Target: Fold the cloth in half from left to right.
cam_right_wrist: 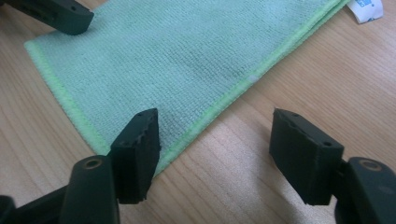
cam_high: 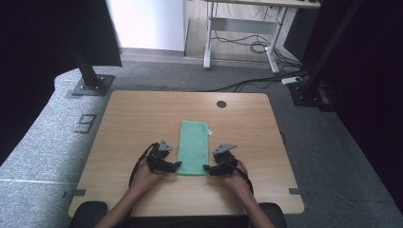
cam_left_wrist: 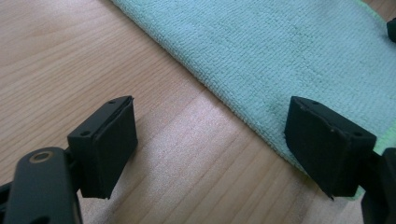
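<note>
A light green cloth (cam_high: 194, 147), folded into a long strip, lies flat in the middle of the wooden table (cam_high: 138, 118), its short end toward me. My left gripper (cam_high: 177, 165) sits at the cloth's near left corner, open. In the left gripper view its jaws (cam_left_wrist: 210, 149) straddle the cloth (cam_left_wrist: 289, 51) edge, one over wood and one over fabric. My right gripper (cam_high: 207, 167) is at the near right corner, also open (cam_right_wrist: 215, 144), with one jaw over the cloth (cam_right_wrist: 159, 60) and one over bare wood. A white label (cam_right_wrist: 366, 9) sticks out at the cloth's far end.
A round cable hole (cam_high: 221, 104) lies near the table's far edge. Black frame posts (cam_high: 88, 71) stand on grey carpet beyond the far corners. A white desk (cam_high: 242, 33) with loose cables stands farther back. Wood shows on both sides of the cloth.
</note>
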